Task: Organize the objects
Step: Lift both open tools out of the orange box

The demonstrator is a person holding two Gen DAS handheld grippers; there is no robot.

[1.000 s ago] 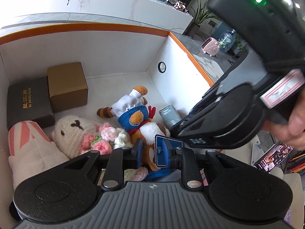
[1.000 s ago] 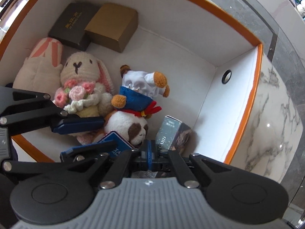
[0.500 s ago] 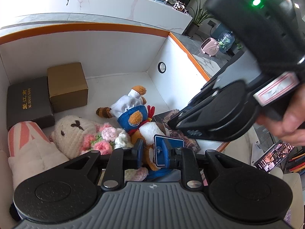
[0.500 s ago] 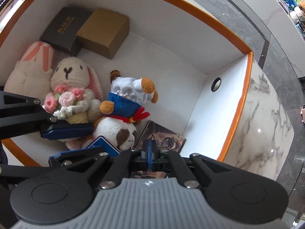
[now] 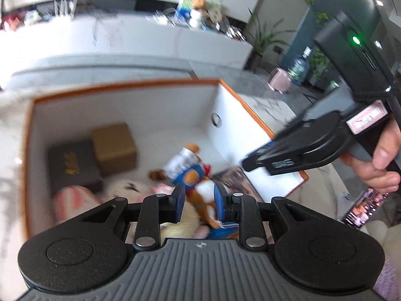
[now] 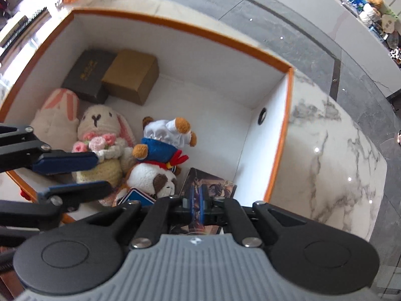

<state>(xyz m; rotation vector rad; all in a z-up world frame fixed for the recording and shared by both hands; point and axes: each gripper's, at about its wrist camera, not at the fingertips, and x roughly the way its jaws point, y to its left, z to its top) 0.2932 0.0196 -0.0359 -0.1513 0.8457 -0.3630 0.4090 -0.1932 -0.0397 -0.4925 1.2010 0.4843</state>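
Note:
A white box with an orange rim [image 6: 288,135] [image 5: 248,105] holds a dark illustrated box [image 6: 215,184] [image 5: 233,179] lying flat by its right wall. Beside it lie a dog plush in a white chef hat [image 6: 160,155] [image 5: 190,168], a cream bunny with pink flowers [image 6: 100,135], a pink-striped plush [image 6: 57,110], a black box [image 6: 87,75] and a brown box [image 6: 130,77] [image 5: 114,145]. My right gripper [image 6: 198,200] is shut and empty above the box's near edge. My left gripper [image 5: 198,202] [image 6: 80,175] is open and empty above the plush toys.
The box stands on a white marble counter [image 6: 325,150] with a dark grey strip [image 6: 300,32] behind it. A blue card [image 6: 136,197] lies under the dog plush. A phone screen [image 5: 363,208] shows at the right of the left wrist view.
Both grippers have lifted up and back from the box. The dark illustrated box went from standing to lying flat. The left gripper's jaws have opened wider.

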